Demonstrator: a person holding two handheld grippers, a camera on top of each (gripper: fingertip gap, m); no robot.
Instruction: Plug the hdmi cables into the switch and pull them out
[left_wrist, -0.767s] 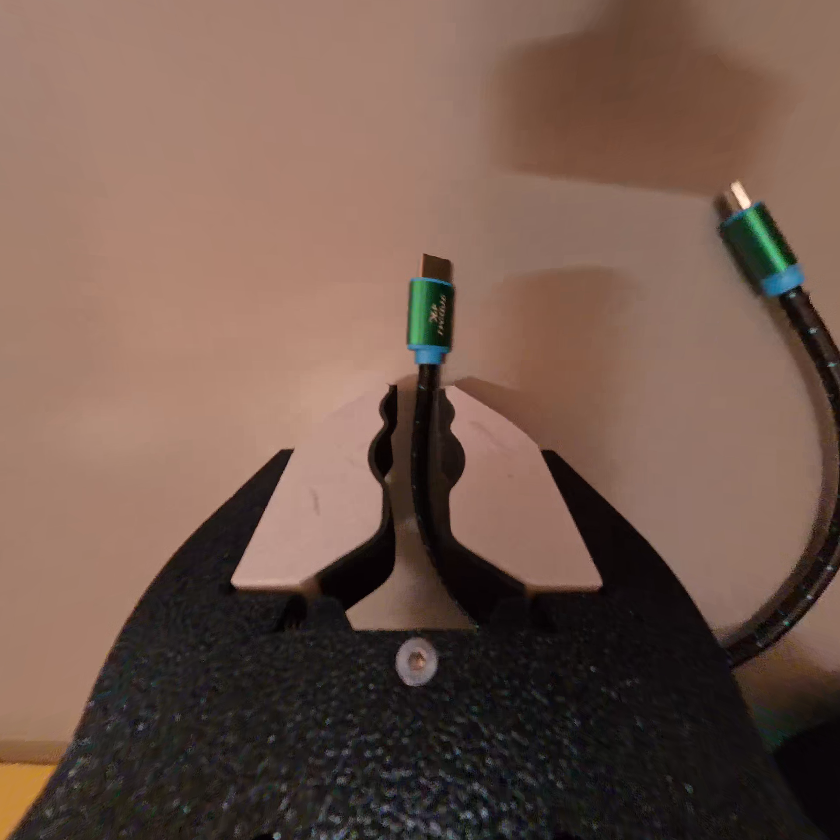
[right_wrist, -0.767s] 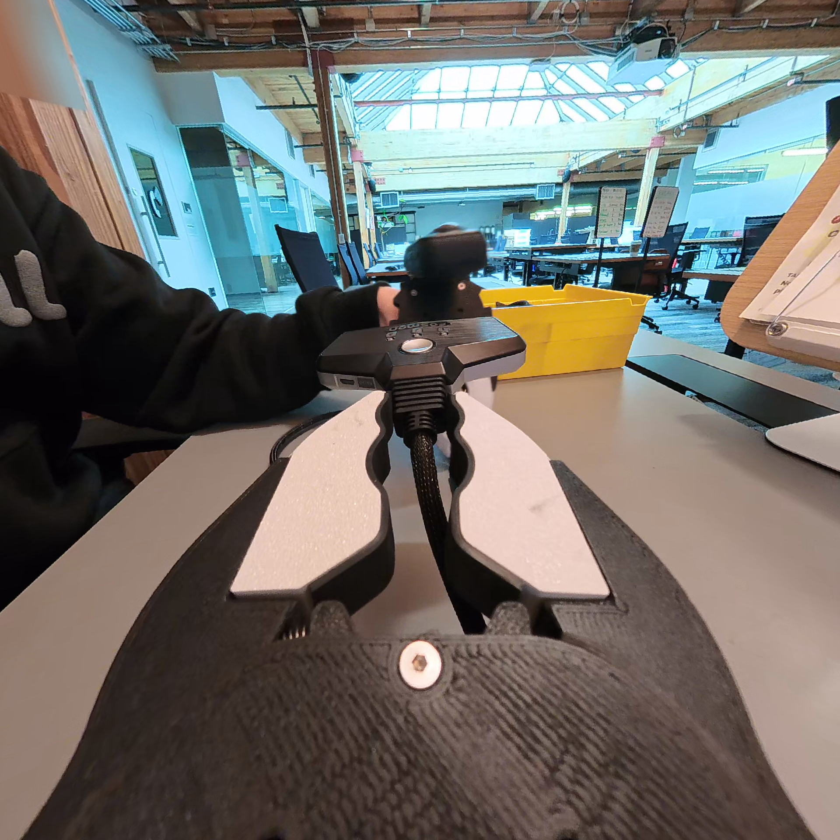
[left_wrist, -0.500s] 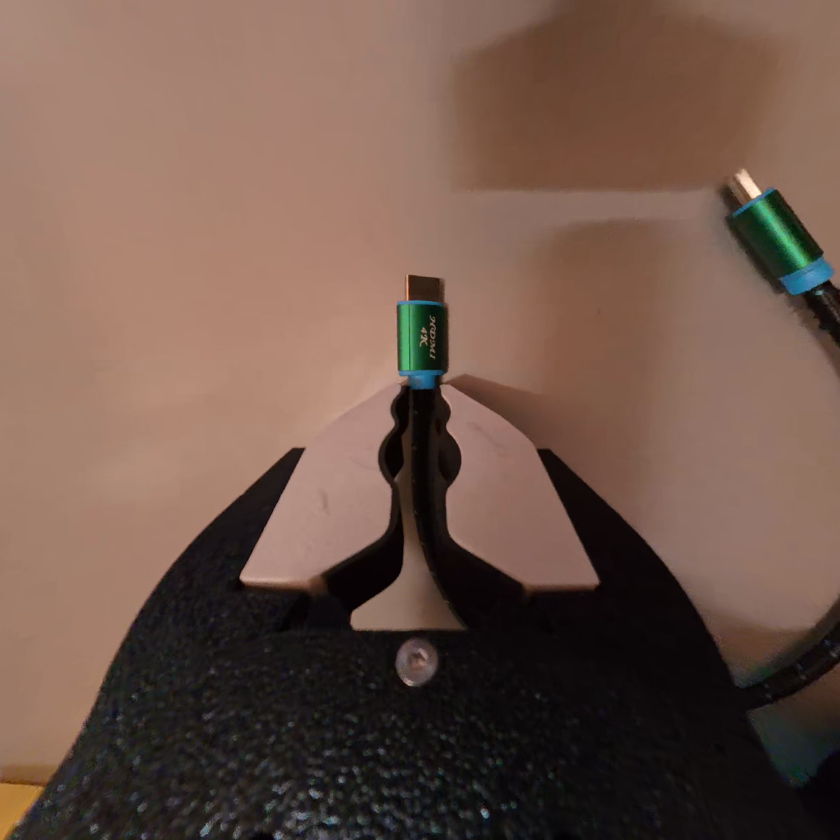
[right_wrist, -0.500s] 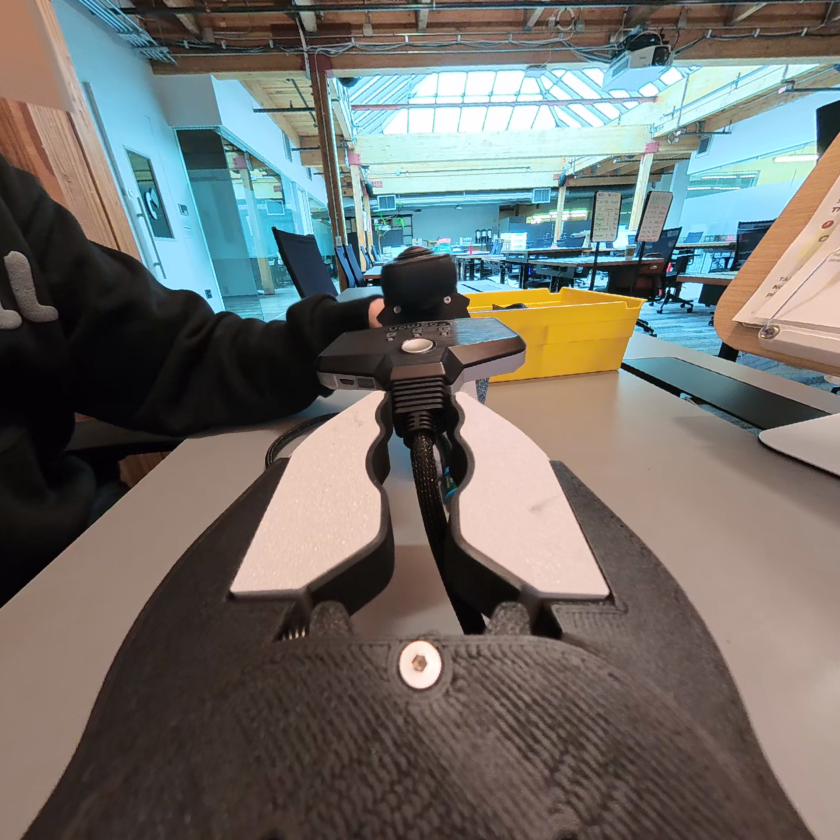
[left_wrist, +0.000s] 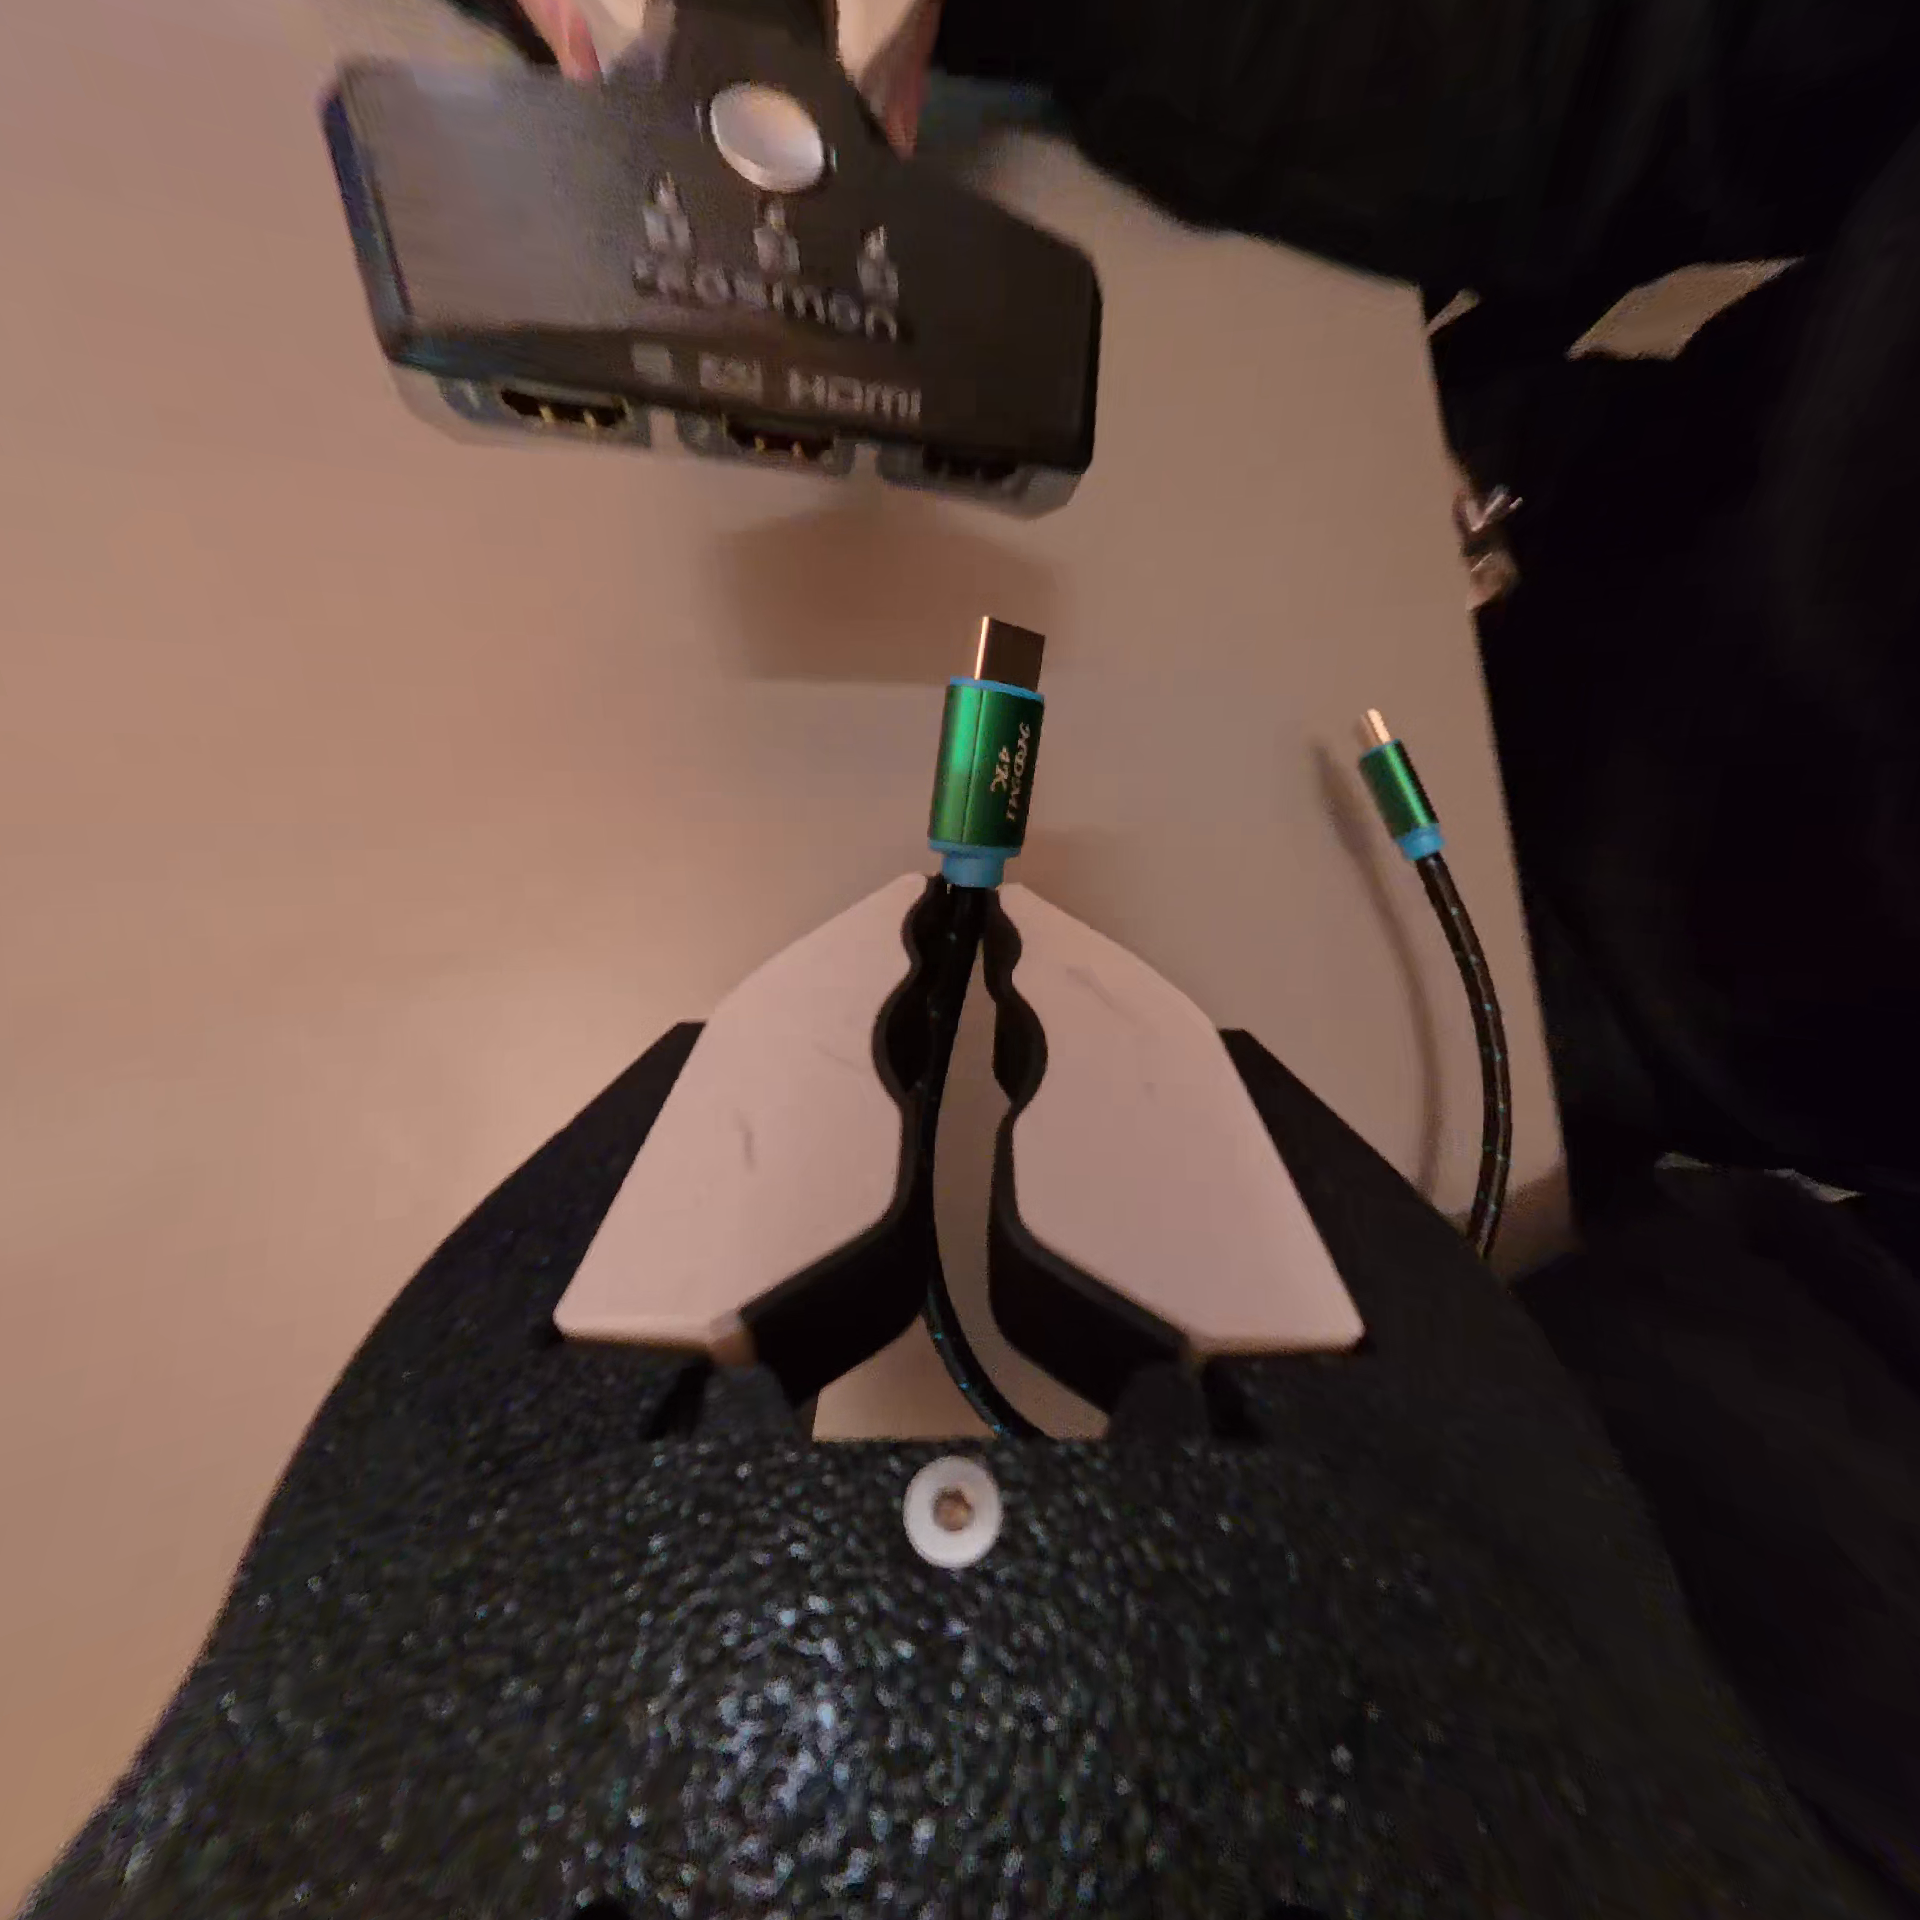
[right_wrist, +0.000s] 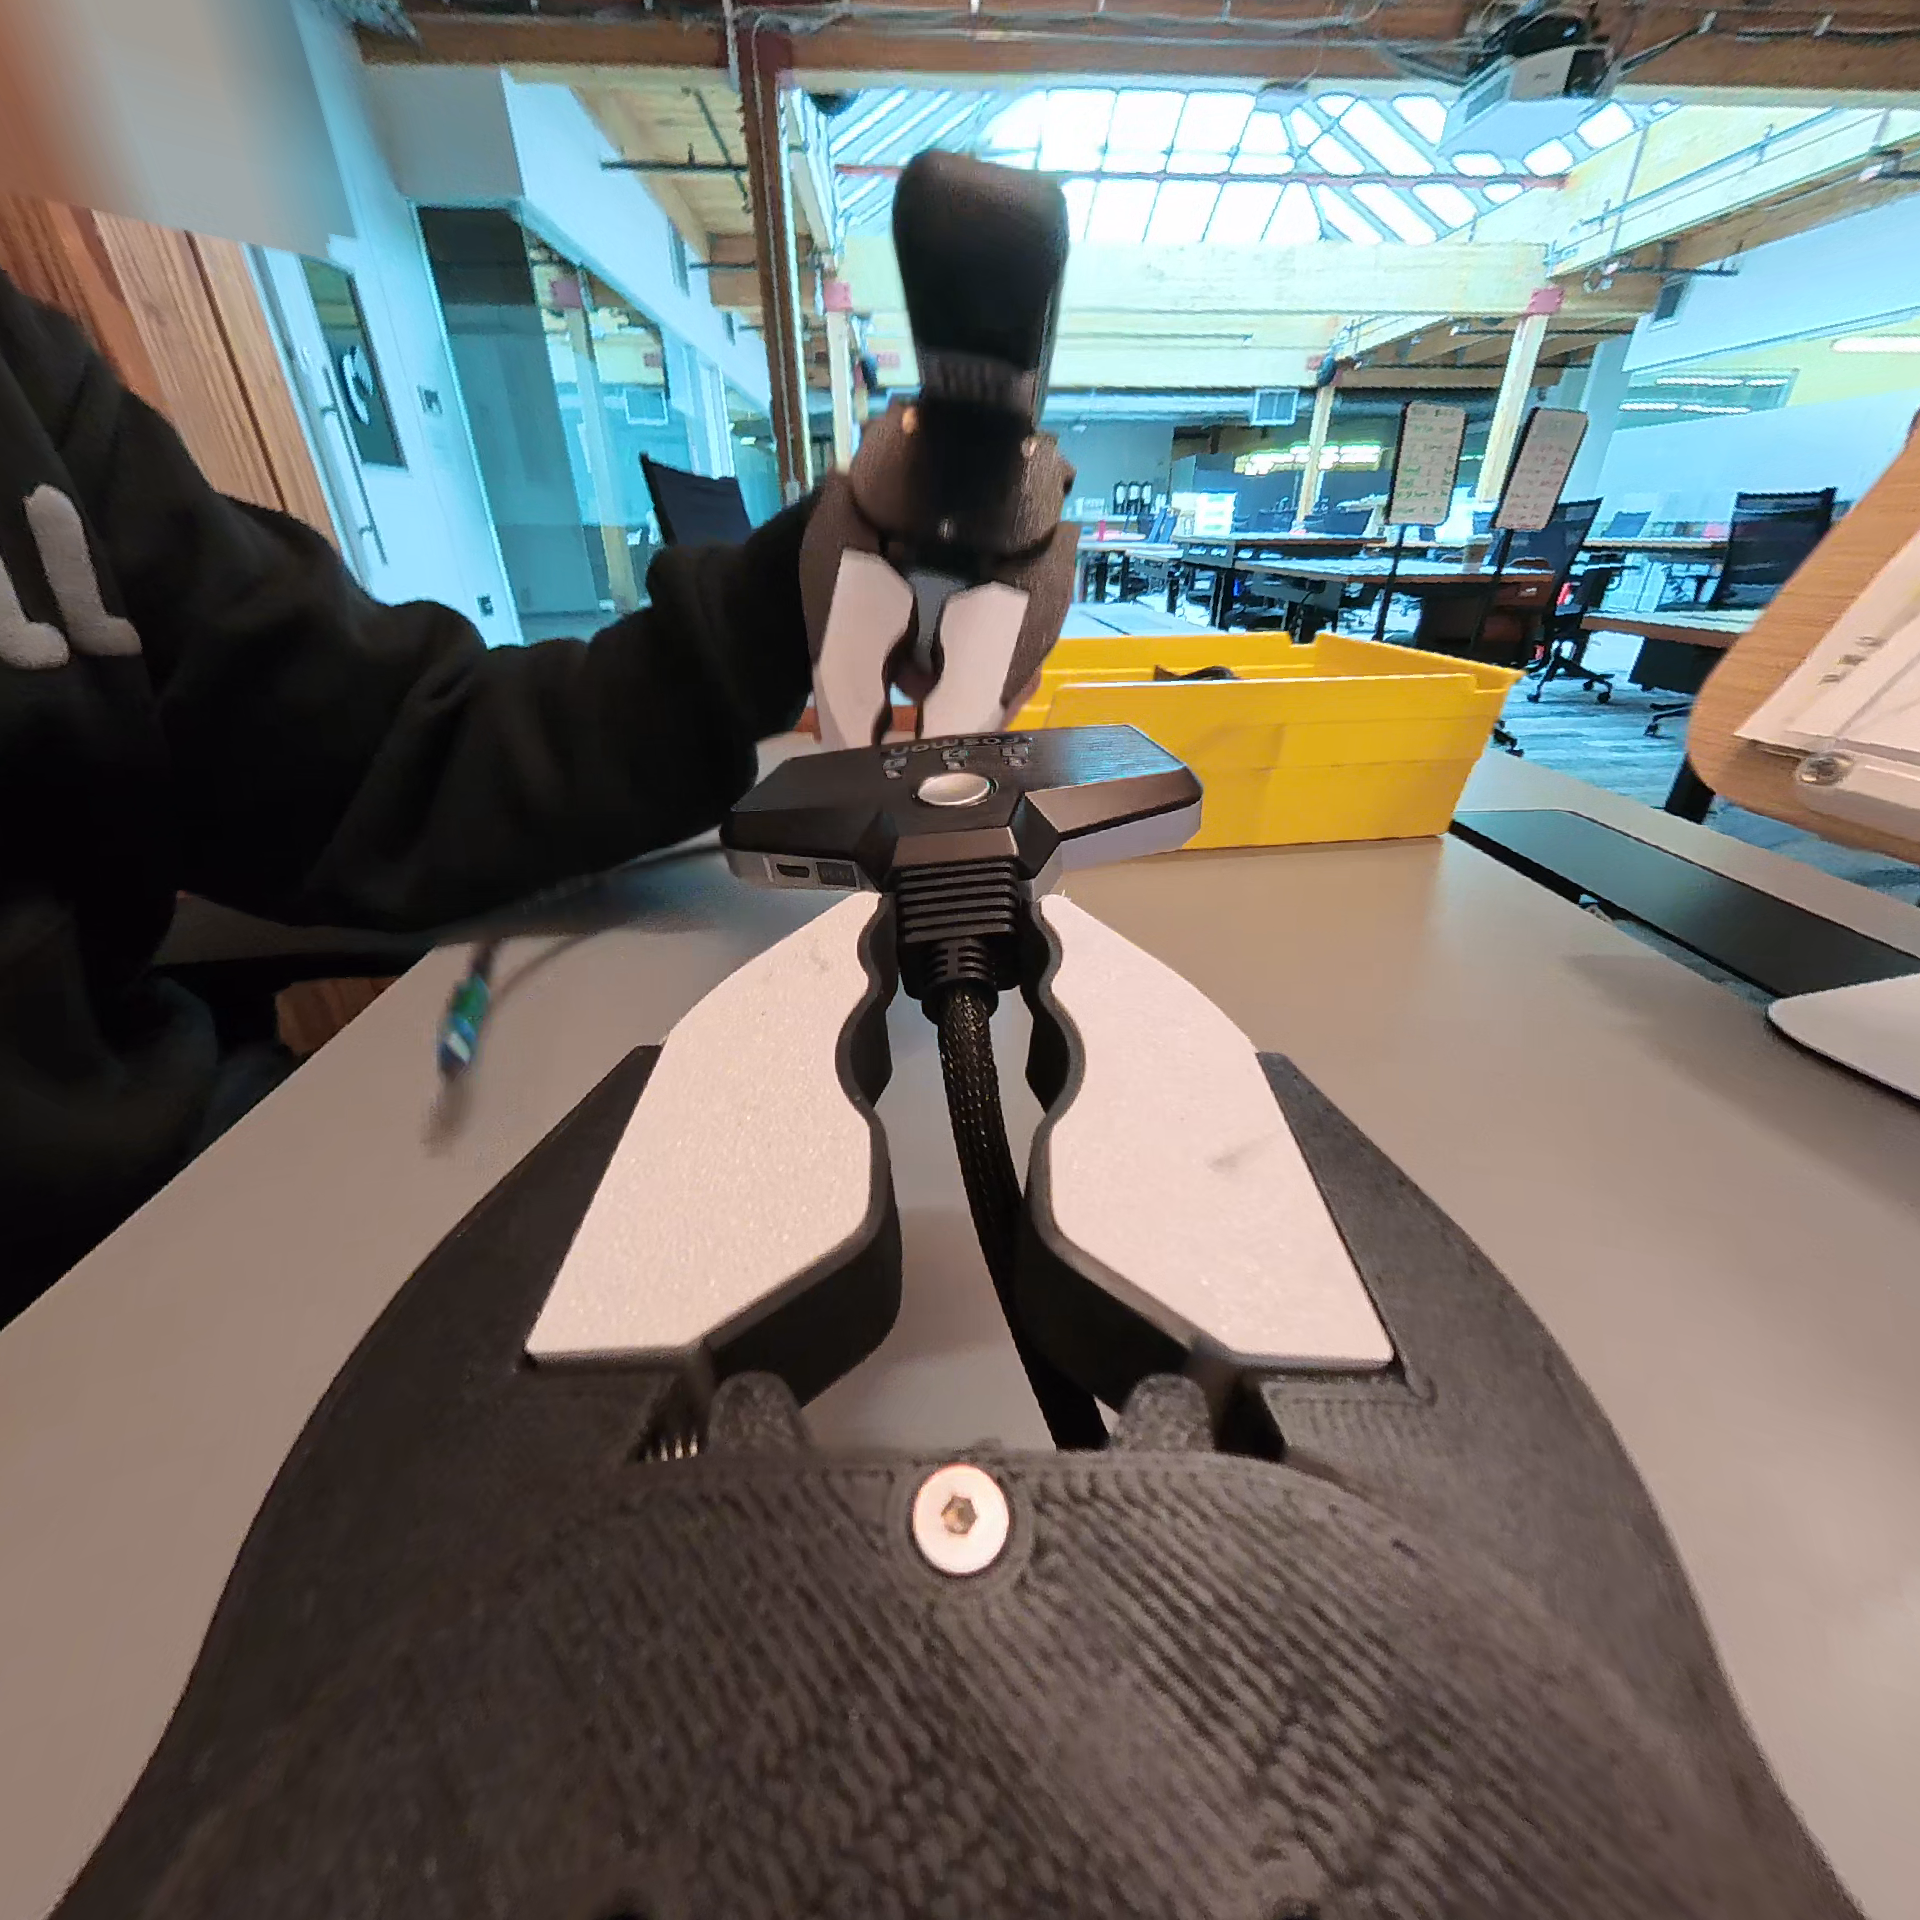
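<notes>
Left gripper is pinching a braided cable right behind its green plug, which points at the switch but sits apart from it, looks aimed near the right-hand port, blurry though. Right gripper is clamped on the switch's ribbed cable collar, holding it above the worktop. A second plug lies loose off to the side.

We see a yellow bin mid-frame on the grey table; office chairs at right.
</notes>
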